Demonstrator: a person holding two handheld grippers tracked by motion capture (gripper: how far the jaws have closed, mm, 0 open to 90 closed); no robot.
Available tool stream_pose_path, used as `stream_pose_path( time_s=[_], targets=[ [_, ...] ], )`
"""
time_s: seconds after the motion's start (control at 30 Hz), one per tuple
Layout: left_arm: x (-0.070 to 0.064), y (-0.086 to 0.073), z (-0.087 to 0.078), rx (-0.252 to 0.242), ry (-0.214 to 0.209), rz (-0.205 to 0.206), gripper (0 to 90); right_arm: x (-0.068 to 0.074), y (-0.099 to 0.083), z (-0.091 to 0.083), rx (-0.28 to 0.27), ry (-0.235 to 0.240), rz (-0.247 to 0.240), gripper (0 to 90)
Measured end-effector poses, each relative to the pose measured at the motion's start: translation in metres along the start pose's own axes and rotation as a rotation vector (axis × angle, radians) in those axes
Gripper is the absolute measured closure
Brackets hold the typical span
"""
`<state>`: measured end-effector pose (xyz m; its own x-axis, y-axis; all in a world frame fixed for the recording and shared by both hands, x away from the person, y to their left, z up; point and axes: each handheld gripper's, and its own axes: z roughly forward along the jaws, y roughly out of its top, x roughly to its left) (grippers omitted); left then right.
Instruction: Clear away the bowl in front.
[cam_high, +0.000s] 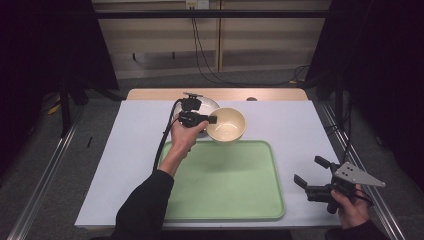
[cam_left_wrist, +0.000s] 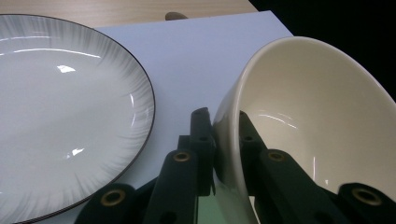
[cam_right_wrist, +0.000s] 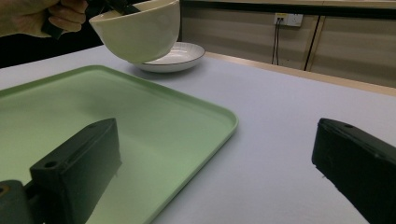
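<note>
Because the left claw (cam_high: 214, 120) and the hand behind it covered much of the plate (cam_high: 209, 104) in the high view, only a pale arc of that plate showed at about twelve o'clock of the hand. In the left gripper view the plate (cam_left_wrist: 65, 116) was cut off at the left and bottom edges; it was glossy white, shallow and round, with fine grey streaks toward a thin dark rim. The left claw (cam_left_wrist: 223, 140) was closed on the rim of the cream bowl (cam_left_wrist: 317, 121), one black jaw outside the wall and one inside, and the bowl hung tilted, clear of the surface. The bowl (cam_high: 226, 125) was smooth, glazed and deep, held over the far edge of the green tray (cam_high: 225, 200), at the tray's twelve o'clock. In the right gripper view the bowl (cam_right_wrist: 140, 32) hid part of the plate (cam_right_wrist: 182, 53) behind it, and the top edge cropped the hand.

The tray was a matte rectangle with rounded corners and a raised lip, lying on the white sheet covering the tabletop (cam_high: 295, 125). A wooden strip showed at the far edge.

At the tray's four o'clock, the right claw (cam_high: 310, 176) stood wide open, gripping nothing, its blocky black jaws well apart above the tabletop. Its grey three-cornered plate caught the light.
</note>
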<state>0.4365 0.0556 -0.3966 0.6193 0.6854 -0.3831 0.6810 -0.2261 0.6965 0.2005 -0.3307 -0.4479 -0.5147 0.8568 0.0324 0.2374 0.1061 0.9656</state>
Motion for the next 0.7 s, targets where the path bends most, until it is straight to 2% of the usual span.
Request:
stream_pose_path(
  time_s=[0.23,0.33,0.7],
  targets=[
    [-0.008,0.0,0.011,0.029,-0.027,0.009,82.5,0.0,0.0,0.0,0.0,0.0,0.0,0.8],
    [-0.011,0.0,0.015,0.032,-0.026,0.008,82.5,0.0,0.0,0.0,0.0,0.0,0.0,0.8],
    [-0.023,-0.002,0.041,0.065,-0.06,0.008,82.5,0.0,0.0,0.0,-0.004,-0.005,0.004,0.8]
  ],
)
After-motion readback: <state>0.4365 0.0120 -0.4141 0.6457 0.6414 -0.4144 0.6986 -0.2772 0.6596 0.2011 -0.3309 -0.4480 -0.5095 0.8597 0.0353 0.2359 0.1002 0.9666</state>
